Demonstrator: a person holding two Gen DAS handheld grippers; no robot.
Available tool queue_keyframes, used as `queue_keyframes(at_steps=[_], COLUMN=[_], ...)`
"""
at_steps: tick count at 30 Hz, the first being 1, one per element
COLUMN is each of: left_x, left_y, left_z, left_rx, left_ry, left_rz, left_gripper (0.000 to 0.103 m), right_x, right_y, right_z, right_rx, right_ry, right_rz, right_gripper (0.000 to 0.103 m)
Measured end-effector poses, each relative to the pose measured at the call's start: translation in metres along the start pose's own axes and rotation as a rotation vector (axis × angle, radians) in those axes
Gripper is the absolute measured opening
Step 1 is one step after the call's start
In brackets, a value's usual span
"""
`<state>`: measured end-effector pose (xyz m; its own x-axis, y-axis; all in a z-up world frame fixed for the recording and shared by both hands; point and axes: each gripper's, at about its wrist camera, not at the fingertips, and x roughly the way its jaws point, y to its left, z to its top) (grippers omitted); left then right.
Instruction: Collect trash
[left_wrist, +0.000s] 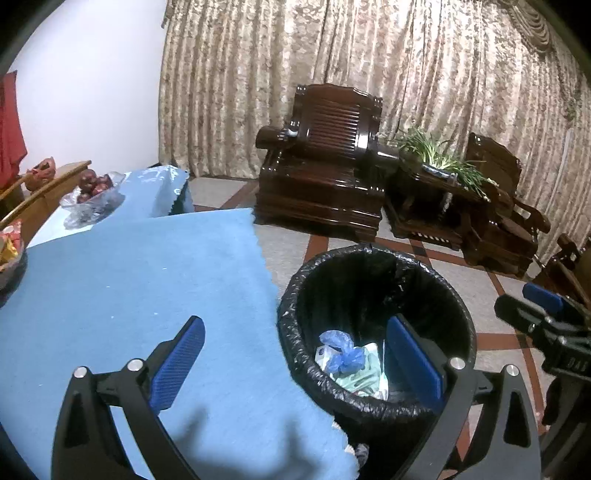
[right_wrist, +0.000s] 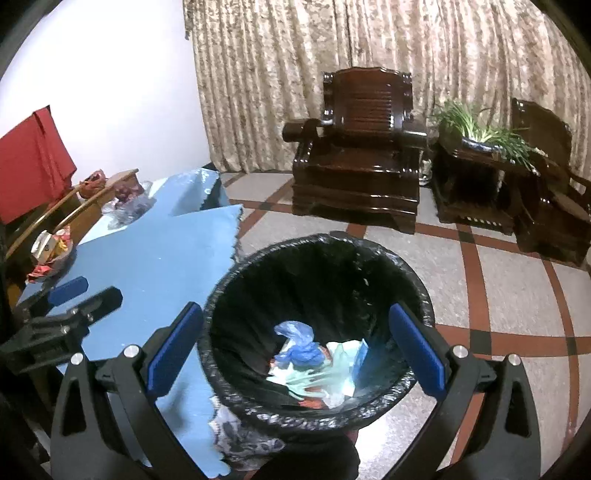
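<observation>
Both grippers are above the bin and carry nothing. Left gripper (left_wrist: 295, 354): fingers spread wide, nothing between them; one finger over the table (left_wrist: 129, 295), the other over the bin mouth. Right gripper (right_wrist: 295, 350): fingers likewise wide and bare, straddling the bin rim in its own view.

Location of trash: it lies at the bottom of the black-lined bin (right_wrist: 417, 295), which stands on the floor just beside the table's edge. The blue cloth covering the table looks bare near me apart from some pale specks, too small to identify.

Handling, my judgement:
- Crumpled blue plastic bag (right_wrist: 299, 343): very light, soft, slippery film. I would pinch a bunched fold, not a flat face; it will collapse under the fingers.
- Pale green and white wrappers or paper (right_wrist: 321, 376): light, thin, crushable. I would take them at a raised crease.
- Small boxlike packet with blue print (left_wrist: 325, 352): stiffer, perhaps card; I would grip it across the narrow sides. Identity uncertain.
- Bin liner: thin film, tears easily; keep fingertips off it.

Counts:
- Bins: one.
- Blue bags in bin: one.
- Pale wrappers: overlapped, cannot separate; at least two.
- Dishes of wrapped sweets at the table's far left (right_wrist: 51, 247): one. These do not look like trash.
- Clear bags of red fruit further back (left_wrist: 96, 186): one.
- Dark wooden armchairs: two clearly seen.
- Potted plants (right_wrist: 487, 133) between them: one.
</observation>
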<state>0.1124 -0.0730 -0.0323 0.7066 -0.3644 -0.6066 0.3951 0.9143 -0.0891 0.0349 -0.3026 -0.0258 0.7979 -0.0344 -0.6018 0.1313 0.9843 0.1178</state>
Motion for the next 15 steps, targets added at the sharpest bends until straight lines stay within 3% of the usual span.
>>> queue_keyframes(at_steps=[15], left_x=[-0.054], left_y=[0.003], left_z=[0.000], left_rx=[0.007], left_ry=[-0.057], left_rz=[0.050], left_gripper=[0.097], right_x=[-0.040], right_y=[0.042], right_z=[0.011], right_rx=[-0.079], right_ry=[-0.035], right_rz=[0.045], right_gripper=[0.098])
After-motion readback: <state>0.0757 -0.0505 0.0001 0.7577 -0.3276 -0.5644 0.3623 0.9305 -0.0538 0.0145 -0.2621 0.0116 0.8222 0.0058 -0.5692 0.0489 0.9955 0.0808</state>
